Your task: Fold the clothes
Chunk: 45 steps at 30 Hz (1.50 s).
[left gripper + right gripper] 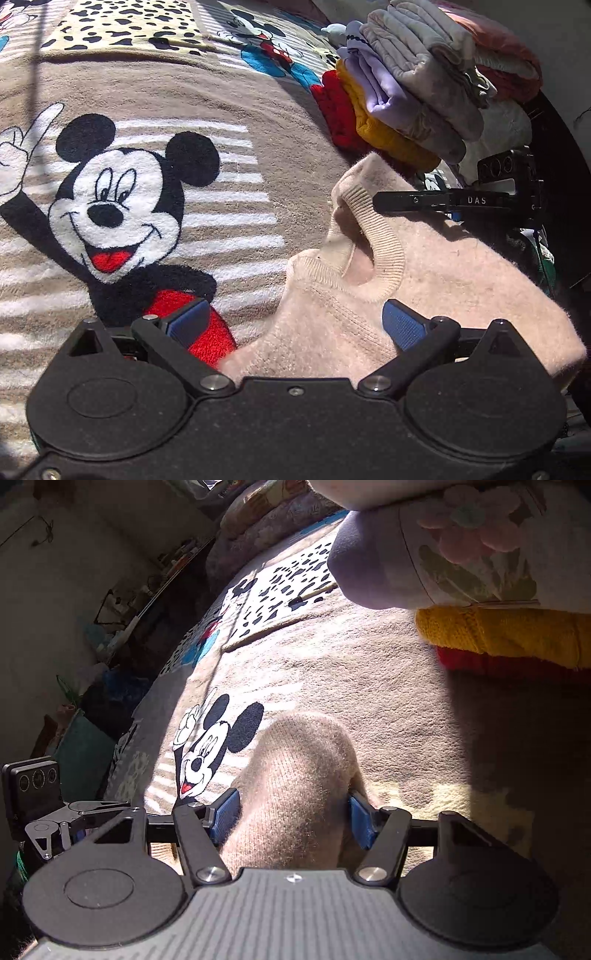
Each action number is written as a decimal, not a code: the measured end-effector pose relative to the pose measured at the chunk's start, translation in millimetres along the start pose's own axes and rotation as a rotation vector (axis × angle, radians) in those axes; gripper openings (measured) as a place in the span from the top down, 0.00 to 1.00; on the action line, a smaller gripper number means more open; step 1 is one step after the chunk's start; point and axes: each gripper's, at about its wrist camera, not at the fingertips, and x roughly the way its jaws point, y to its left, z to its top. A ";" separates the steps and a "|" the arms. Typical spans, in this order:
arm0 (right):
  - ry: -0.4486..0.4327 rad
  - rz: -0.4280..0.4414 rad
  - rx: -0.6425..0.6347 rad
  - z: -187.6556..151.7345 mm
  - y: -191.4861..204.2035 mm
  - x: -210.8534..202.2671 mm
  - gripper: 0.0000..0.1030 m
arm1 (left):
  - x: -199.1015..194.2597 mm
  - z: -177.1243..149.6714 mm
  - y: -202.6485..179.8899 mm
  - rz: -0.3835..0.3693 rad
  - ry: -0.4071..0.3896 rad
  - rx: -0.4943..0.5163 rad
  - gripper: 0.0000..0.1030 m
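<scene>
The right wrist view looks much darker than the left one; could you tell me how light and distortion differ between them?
Left wrist view: direct sun, pale pink fuzzy knit sweater near washed out, fisheye bows the beige cartoon-mouse blanket. Right wrist view: a hard shadow covers the blanket's right side, below the sunlit folded yellow knit garment; edges curve strongly.

Surface: beige cartoon-mouse blanket [295, 122], w/ spotted panel upper left. Directly on it: pale pink sweater [424, 277] lower right; stack of folded clothes [406, 92] upper right, red item at bottom.
</scene>
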 end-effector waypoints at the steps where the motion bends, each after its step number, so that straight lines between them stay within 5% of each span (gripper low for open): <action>1: -0.006 0.016 0.012 -2.0 -1.7 -1.3 0.55 | 2.3 -2.0 -1.6 -0.004 0.009 0.004 0.02; 2: -0.012 0.031 0.026 -4.0 -3.3 -2.9 0.61 | 3.5 -4.3 -3.7 -0.008 0.013 0.011 0.08; 4: -0.031 0.055 0.046 -7.2 -2.7 -7.6 0.68 | 0.1 -10.4 -11.7 -0.009 -0.004 0.040 0.35; 7: -0.068 0.079 0.038 -13.8 7.3 -21.6 0.77 | -6.5 -18.8 -25.9 0.031 -0.033 0.091 0.50; 8: -0.081 0.087 0.034 -16.1 11.1 -27.9 0.80 | -9.6 -21.8 -31.5 0.044 -0.042 0.111 0.65; 10: -0.105 0.101 0.031 -20.7 17.9 -40.6 0.82 | -19.1 -28.2 -45.1 0.077 -0.064 0.154 0.73; 12: -0.131 0.112 0.018 -25.4 28.1 -57.0 0.84 | -28.7 -34.6 -58.8 0.109 -0.085 0.197 0.91; 21: -0.231 0.163 -0.049 -36.1 85.6 -127.4 0.85 | -85.7 -56.8 -139.3 0.310 -0.217 0.444 0.94; 29: -0.318 0.177 -0.123 -9.2 141.2 -164.3 0.86 | -151.2 -34.8 -194.5 0.494 -0.365 0.569 0.94; 45: -0.483 0.223 -0.176 105.0 196.7 -150.3 0.86 | -201.3 61.7 -199.2 0.765 -0.543 0.606 0.94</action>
